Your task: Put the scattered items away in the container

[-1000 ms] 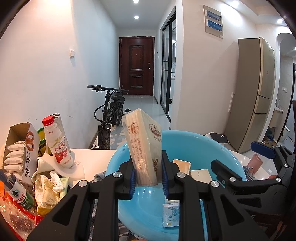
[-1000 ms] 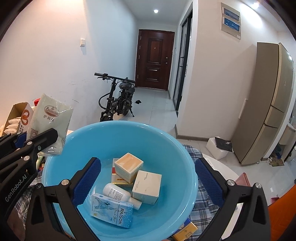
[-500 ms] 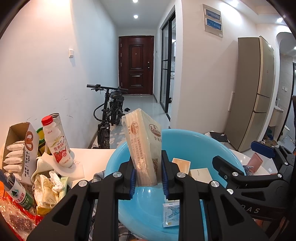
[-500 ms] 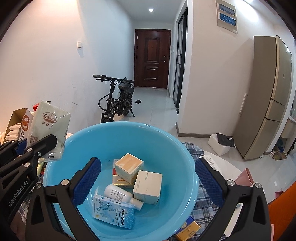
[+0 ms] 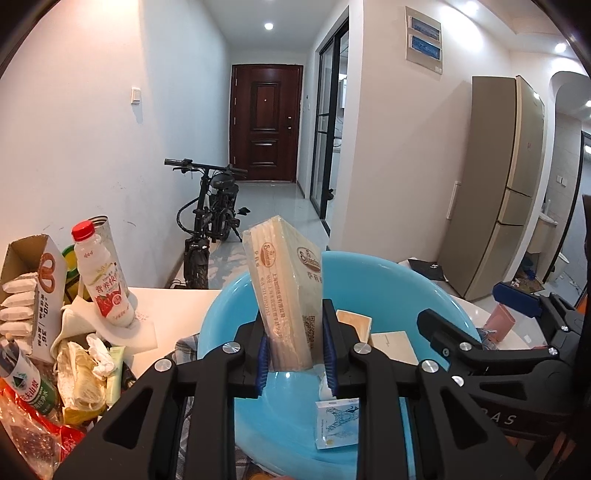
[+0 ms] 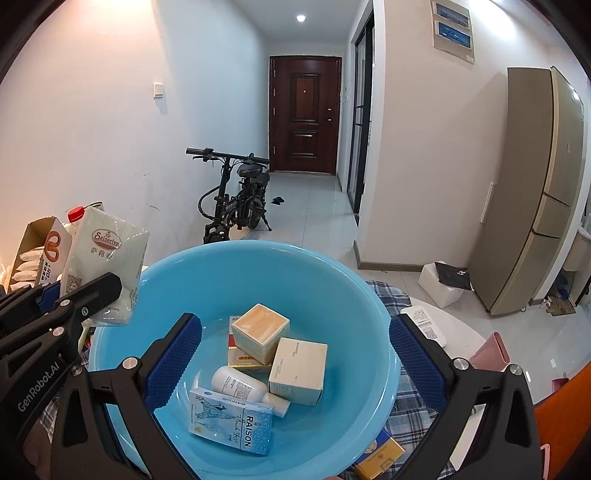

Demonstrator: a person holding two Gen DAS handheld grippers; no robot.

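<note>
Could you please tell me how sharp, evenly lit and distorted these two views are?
Left wrist view: sharp, a ceiling light flares slightly, walls bow at the edges. Right wrist view: sharp too, soft sheen inside the blue basin, fridge curves strongly.

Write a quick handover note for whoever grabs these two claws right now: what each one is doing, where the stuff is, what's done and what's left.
Left claw: shut on the napkin pack, held upright above the blue basin's left rim.
Right claw: open and holding nothing, hovering over the basin.
Done: in the basin lie the RAISON box, a white bottle, two cream boxes and a flat red-and-yellow box under them.
Left: let the napkin pack go into the basin. A yellow box still lies on the checked cloth beside the basin, near the right claw. Further clutter, such as the milk bottle, sits to the left.
</note>
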